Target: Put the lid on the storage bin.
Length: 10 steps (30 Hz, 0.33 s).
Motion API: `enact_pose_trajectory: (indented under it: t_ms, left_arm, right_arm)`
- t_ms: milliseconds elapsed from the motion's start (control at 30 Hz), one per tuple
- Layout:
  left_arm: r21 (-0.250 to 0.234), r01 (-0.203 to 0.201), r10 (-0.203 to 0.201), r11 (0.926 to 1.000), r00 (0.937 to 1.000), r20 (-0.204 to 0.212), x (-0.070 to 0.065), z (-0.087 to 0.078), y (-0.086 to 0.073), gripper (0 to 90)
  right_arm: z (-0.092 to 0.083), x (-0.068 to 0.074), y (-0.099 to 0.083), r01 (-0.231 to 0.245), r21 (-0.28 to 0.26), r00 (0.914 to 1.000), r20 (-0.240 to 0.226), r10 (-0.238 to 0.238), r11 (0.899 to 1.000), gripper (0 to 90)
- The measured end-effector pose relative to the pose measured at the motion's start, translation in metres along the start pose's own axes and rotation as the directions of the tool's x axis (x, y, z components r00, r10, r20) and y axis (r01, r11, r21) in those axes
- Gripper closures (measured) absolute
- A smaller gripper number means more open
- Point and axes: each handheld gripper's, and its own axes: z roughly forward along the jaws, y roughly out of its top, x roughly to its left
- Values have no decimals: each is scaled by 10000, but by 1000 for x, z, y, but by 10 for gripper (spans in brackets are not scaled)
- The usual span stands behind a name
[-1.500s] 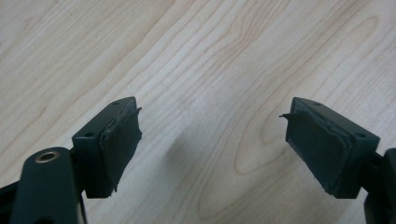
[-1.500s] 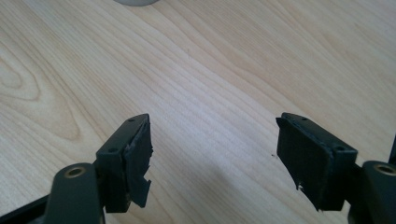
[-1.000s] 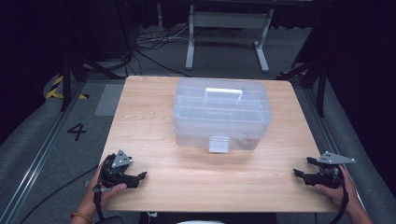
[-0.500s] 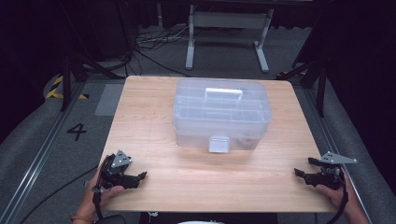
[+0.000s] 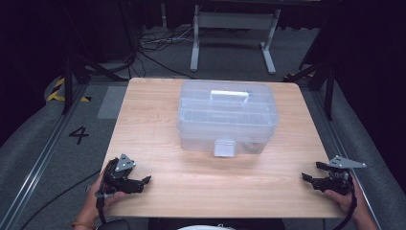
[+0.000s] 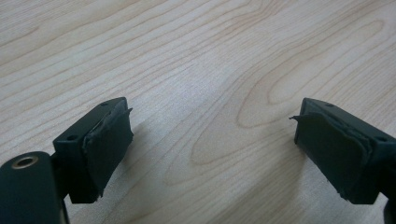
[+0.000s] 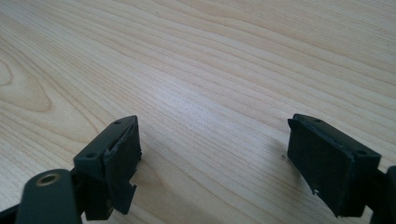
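A clear plastic box [image 5: 228,117] sits in the middle of the tabletop [image 5: 158,120], toward the far side, with its lid shut and its latch [image 5: 224,148] facing the person. The left claw [image 5: 142,182] rests near the front edge, off to the left of the box, and its jaws have just been opening, with nothing between them. The right claw [image 5: 306,178] rests near the front edge, off to the right of the box, jaws wide apart and empty. Both seem parked there, ready to start. Bare wood lies between each claw and the box, so there is plenty of room to reach in.
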Motion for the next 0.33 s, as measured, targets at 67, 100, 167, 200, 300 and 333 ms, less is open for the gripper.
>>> enact_pose_trajectory:
  t_ms: [67,100,167,200,300,333]
  left_arm:
    - [-1,1,-1,10000,10000,-3,0,0,0,114]
    - [-2,19,-19,10000,10000,4,0,0,0,114]
    - [31,64,-64,10000,10000,8,0,1,1,106]
    - [31,42,-42,10000,10000,7,0,1,1,101]
    - [48,10,-10,10000,10000,-7,0,1,1,95]
    - [53,11,-10,10000,10000,-16,0,1,1,95]
  right_arm:
    - [1,0,1,-14,13,10000,25,14,10000,172]
    - [1,0,1,-14,13,10000,25,14,10000,172]
    - [1,0,1,21,-1,10000,22,-21,10000,172]
    - [1,0,1,19,-6,10000,38,-19,10000,172]
    - [1,0,1,-26,7,10000,63,26,10000,172]
    - [1,0,1,-26,7,10000,63,26,10000,172]
